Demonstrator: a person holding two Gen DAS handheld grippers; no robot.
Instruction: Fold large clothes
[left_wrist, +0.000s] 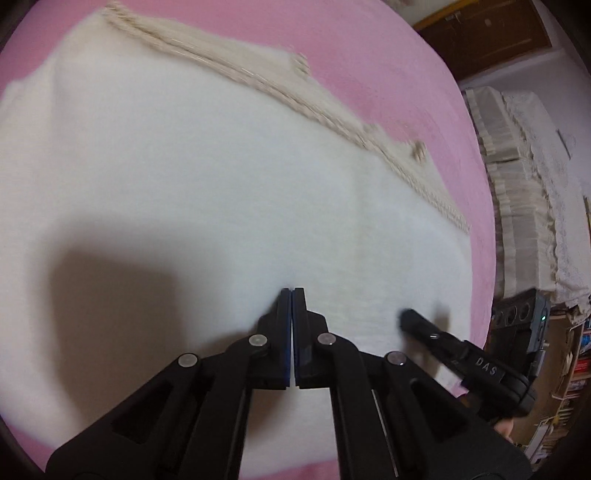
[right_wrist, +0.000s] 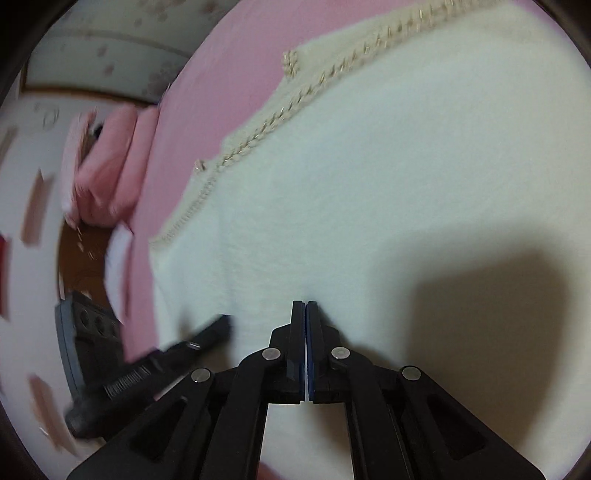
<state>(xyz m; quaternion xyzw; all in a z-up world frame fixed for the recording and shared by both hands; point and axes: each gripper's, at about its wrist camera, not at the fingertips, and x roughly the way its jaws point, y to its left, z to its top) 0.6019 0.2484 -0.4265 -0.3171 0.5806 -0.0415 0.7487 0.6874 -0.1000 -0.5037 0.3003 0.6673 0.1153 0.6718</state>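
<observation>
A large white garment (left_wrist: 207, 177) with a beige braided trim (left_wrist: 258, 81) lies spread on a pink bed sheet (left_wrist: 388, 74). My left gripper (left_wrist: 291, 291) is shut, its tips against the white cloth; whether cloth is pinched between them does not show. My right gripper (left_wrist: 408, 317) appears beside it to the right, tips on the same cloth. In the right wrist view the right gripper (right_wrist: 306, 304) is shut on the white garment (right_wrist: 369, 184), and the left gripper (right_wrist: 221, 325) reaches in from the left. The trim (right_wrist: 280, 110) runs along the far edge.
Pink sheet (right_wrist: 207, 92) borders the garment. Pink pillows (right_wrist: 110, 166) lie at the left in the right wrist view. A lace-covered stack (left_wrist: 524, 192) and shelves (left_wrist: 569, 369) stand past the bed's right edge.
</observation>
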